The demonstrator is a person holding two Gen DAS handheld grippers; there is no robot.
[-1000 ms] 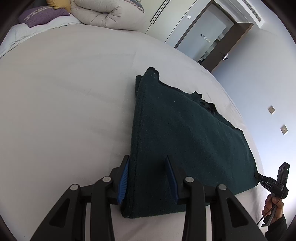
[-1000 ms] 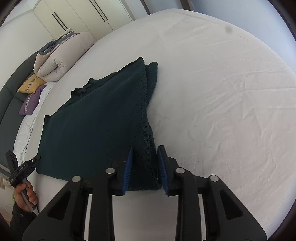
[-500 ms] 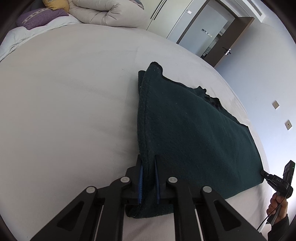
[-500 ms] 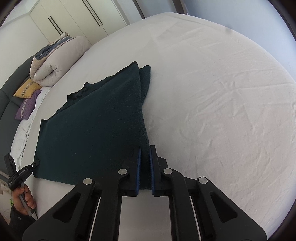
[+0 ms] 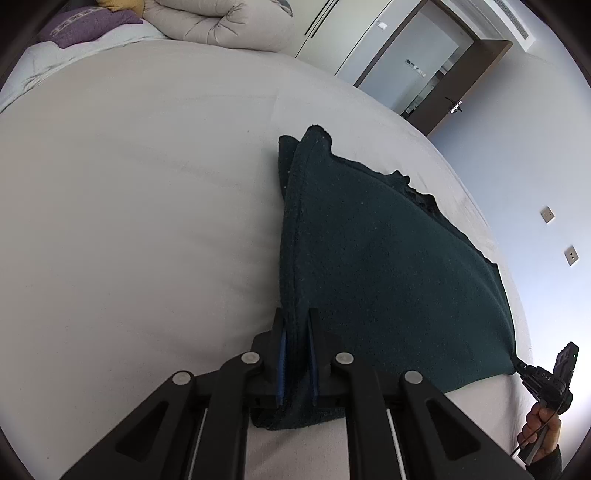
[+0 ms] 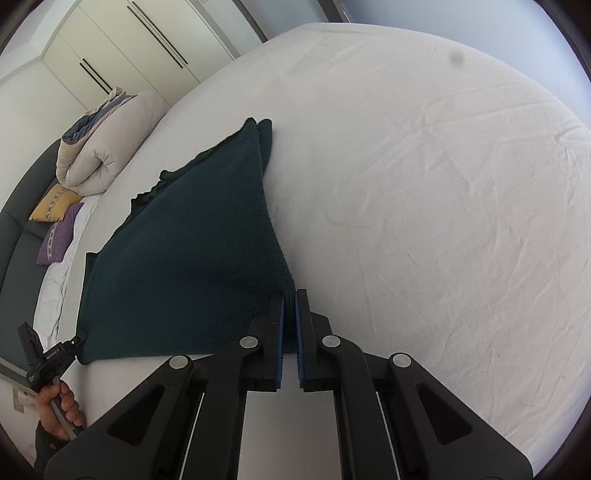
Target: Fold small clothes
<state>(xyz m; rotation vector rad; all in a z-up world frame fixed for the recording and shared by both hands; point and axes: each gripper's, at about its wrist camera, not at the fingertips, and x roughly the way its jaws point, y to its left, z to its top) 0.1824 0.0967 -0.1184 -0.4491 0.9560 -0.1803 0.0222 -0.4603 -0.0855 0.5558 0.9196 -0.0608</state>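
A dark green knitted garment (image 5: 369, 258) lies spread on the white bed sheet (image 5: 129, 221), folded double along one side. My left gripper (image 5: 295, 317) is shut on its near corner, the fabric pinched between the blue pads. In the right wrist view the same garment (image 6: 192, 251) stretches away to the left, and my right gripper (image 6: 290, 295) is shut on its other near corner. Each view shows the other gripper at the far corner: the right one (image 5: 517, 363) at the lower right, the left one (image 6: 79, 338) at the lower left, each held by a hand.
A rolled beige duvet (image 5: 214, 22) with a purple cushion (image 5: 88, 27) and a yellow one lies at the head of the bed. White wardrobes (image 6: 122, 48) stand behind it. An open doorway (image 5: 436, 62) shows past the bed's far edge.
Both grippers went from open around the garment's corners to shut on them. The right gripper has shifted slightly along the garment's edge; the left has stayed put.
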